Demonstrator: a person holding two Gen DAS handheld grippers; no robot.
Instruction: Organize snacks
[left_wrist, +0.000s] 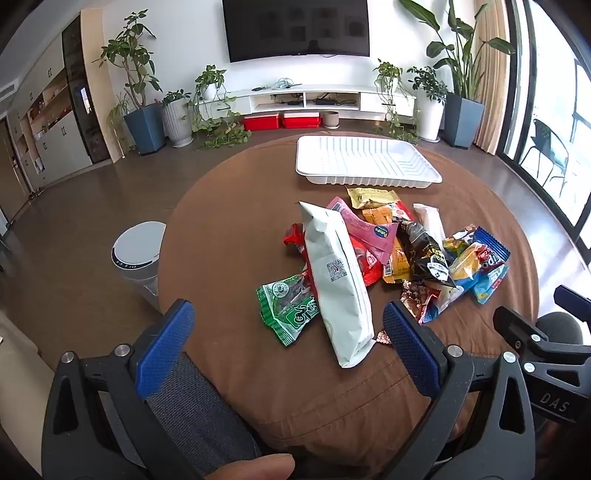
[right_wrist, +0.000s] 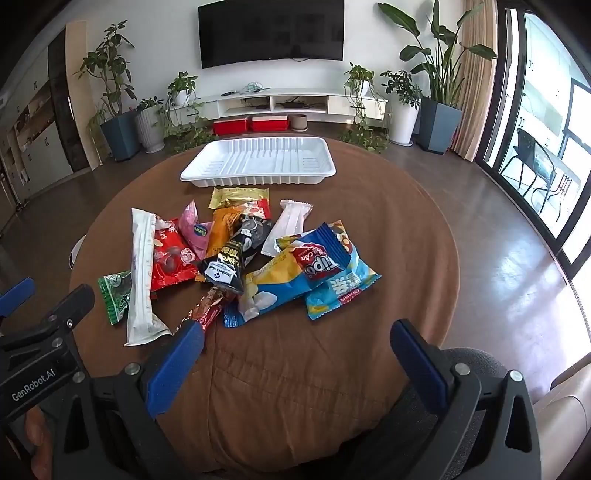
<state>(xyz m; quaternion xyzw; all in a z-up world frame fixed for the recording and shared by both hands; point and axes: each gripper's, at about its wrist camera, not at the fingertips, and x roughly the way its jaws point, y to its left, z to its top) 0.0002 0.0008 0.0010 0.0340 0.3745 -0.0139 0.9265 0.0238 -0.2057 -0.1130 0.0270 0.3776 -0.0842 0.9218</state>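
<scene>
Snacks in a loose pile on the brown round table, white tray behind them with nothing in it.

We hold both grippers low at the near edge of the table, pointing down toward the pile. The left gripper has its jaws spread wide; between its blue pads lies the near end of a long white packet, but the pads do not press it. At 10 o'clock from this packet's near end we see a green packet, partly under it. The right gripper also has its jaws spread wide, with only bare cloth between them. At 12 o'clock from it lies a blue and yellow packet, and the tray stands further at 12 o'clock, beyond the pile and apart from it.
</scene>
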